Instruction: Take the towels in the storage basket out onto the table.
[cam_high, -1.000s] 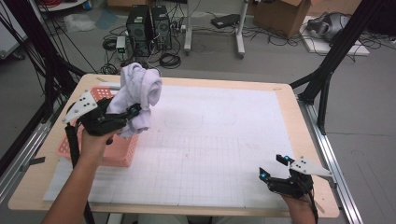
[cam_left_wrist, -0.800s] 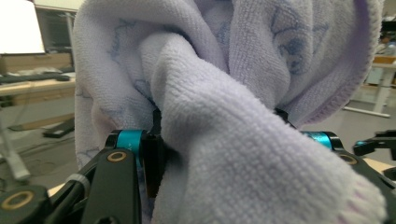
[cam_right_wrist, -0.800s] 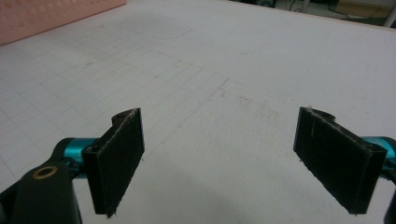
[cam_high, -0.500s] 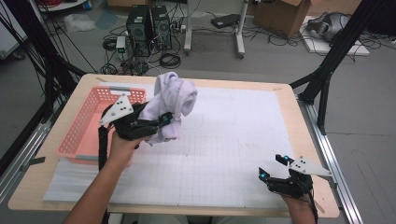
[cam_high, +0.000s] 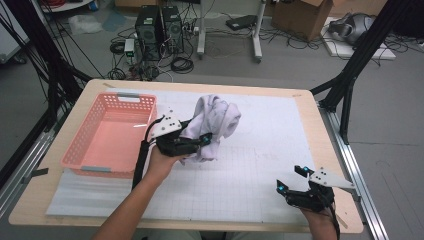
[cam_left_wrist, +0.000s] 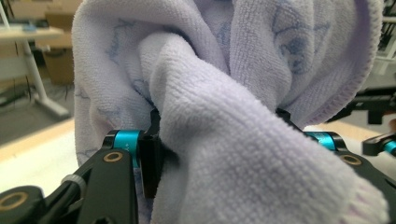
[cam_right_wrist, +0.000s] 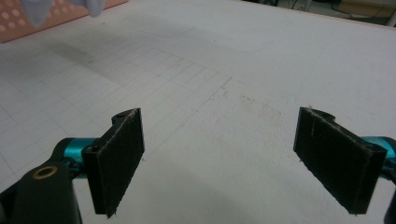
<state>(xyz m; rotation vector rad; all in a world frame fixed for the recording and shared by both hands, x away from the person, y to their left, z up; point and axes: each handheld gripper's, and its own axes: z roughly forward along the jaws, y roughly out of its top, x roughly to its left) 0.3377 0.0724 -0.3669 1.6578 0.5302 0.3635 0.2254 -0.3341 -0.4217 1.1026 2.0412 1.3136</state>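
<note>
Far left on your worktop (cam_high: 60, 200), a pale wooden slab under a white gridded paper sheet (cam_high: 260, 150), you've got the salmon-pink plastic basket (cam_high: 80, 145). It's rectangular, with perforated walls and grey handle clips. Nothing lies in it.

Just right of the basket your left claw (cam_high: 202, 140) is clamped on the bunched-up lilac terry towel (cam_high: 215, 120). It's soft, loopy microfibre with a stitched hem and faint blue print. From the left gripper view the towel (cam_left_wrist: 224, 116) bulges thick between the black jaws and spills over both, teal joints poking out either side. The jaws have just been easing a bit wider, but the cloth is jammed between them. The towel hangs in a crumpled lump above the paper, near the middle of the worktop, with its lower folds down close to the sheet.

Over at the near right corner, your right claw (cam_high: 290, 179) sits low over the grid. Its flat black pads (cam_right_wrist: 119, 154) are spread wide, with only bare paper between them.
</note>
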